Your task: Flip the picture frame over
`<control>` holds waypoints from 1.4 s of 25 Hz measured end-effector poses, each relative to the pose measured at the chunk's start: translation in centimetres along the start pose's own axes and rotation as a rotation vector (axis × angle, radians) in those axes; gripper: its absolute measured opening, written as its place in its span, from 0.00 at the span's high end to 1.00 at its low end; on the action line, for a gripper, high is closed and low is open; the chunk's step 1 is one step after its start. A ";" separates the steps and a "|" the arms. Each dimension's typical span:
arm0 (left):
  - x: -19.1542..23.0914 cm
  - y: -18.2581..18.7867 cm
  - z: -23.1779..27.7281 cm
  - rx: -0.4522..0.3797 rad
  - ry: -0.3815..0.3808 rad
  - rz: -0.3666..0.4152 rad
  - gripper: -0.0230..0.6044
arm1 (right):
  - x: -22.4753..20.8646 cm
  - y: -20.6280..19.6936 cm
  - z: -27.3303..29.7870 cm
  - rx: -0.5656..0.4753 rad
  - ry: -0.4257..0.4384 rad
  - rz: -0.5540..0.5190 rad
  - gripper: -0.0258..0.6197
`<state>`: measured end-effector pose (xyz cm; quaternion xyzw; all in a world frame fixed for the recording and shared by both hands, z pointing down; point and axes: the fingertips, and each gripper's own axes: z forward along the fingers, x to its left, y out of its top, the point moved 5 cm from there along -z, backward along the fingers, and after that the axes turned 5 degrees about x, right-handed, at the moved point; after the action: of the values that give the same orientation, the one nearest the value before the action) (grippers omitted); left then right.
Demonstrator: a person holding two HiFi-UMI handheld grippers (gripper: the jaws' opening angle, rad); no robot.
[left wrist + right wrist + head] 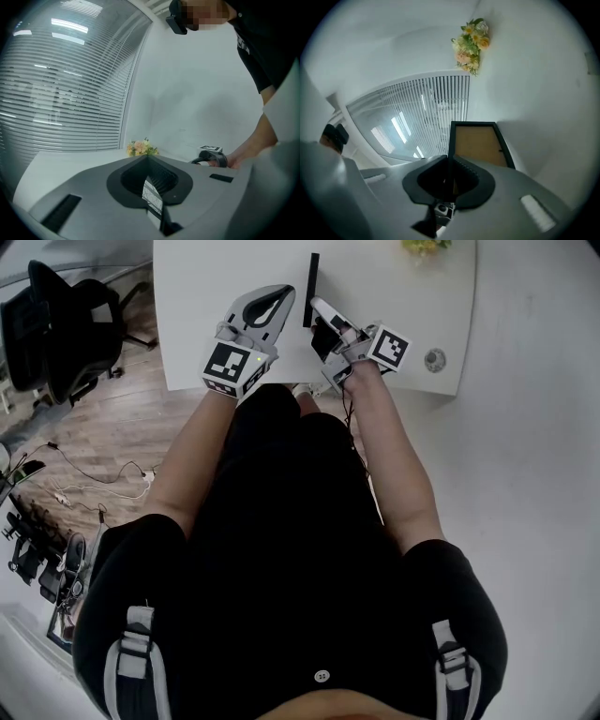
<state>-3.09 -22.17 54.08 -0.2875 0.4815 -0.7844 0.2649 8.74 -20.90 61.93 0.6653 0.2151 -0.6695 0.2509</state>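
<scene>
Picture frame with a black rim and a brown board back is upright on its thin edge over the white table, and the fingers of the right gripper pinch its near rim. The left gripper is over the table just beside the frame, its fingers pressed together on nothing.

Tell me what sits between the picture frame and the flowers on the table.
Nothing: in the head view only bare white table separates the picture frame from the flowers.
</scene>
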 end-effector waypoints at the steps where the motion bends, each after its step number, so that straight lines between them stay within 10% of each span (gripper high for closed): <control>1: 0.0 -0.1 0.1 0.002 -0.001 -0.002 0.95 | -0.2 0.0 -0.1 -0.005 0.020 0.021 0.88; 35: -2.9 0.8 0.6 -0.049 -0.051 0.027 0.95 | -1.8 2.6 -5.9 -0.122 -0.070 -0.040 0.86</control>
<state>-0.57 -20.85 53.01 -0.3075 0.4974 -0.7611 0.2805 14.97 -19.13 63.69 0.6206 0.2600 -0.6828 0.2848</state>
